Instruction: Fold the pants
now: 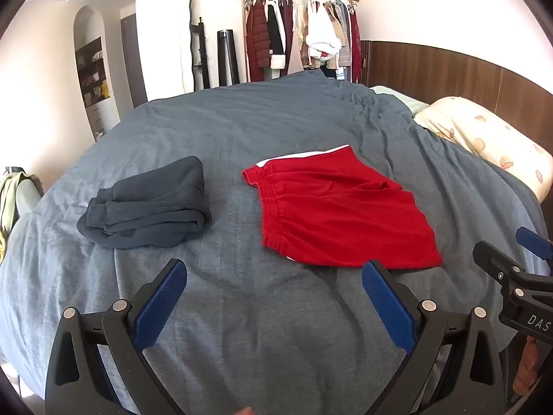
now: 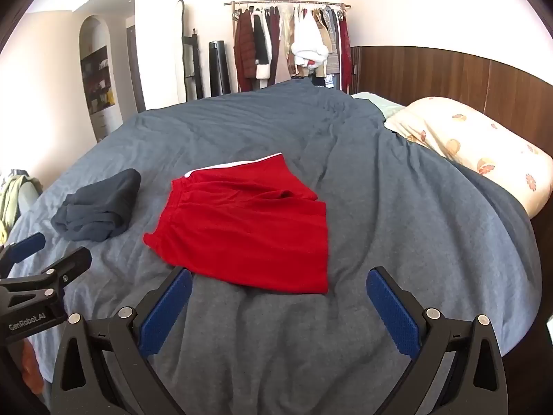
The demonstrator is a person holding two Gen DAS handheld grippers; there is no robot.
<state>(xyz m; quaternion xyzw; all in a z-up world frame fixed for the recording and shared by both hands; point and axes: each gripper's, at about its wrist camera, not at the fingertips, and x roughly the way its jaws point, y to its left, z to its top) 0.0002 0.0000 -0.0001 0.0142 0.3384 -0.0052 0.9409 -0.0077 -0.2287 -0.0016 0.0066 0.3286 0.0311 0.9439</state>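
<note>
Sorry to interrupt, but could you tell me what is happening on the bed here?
A person is folding clothes on the grey-blue bedspread with two hand-held grippers. The left gripper and the right gripper both hover open over the cover, holding nothing. The red shorts with a white stripe lie flat just ahead of them, apparently folded in half. A dark grey pair of pants sits already folded in a bundle to the left.

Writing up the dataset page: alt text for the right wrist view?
Red shorts lie spread on a grey-blue duvet, just ahead of the open right gripper. Folded dark pants sit to their left, the left gripper at the frame's left edge, a pillow at right.
</note>
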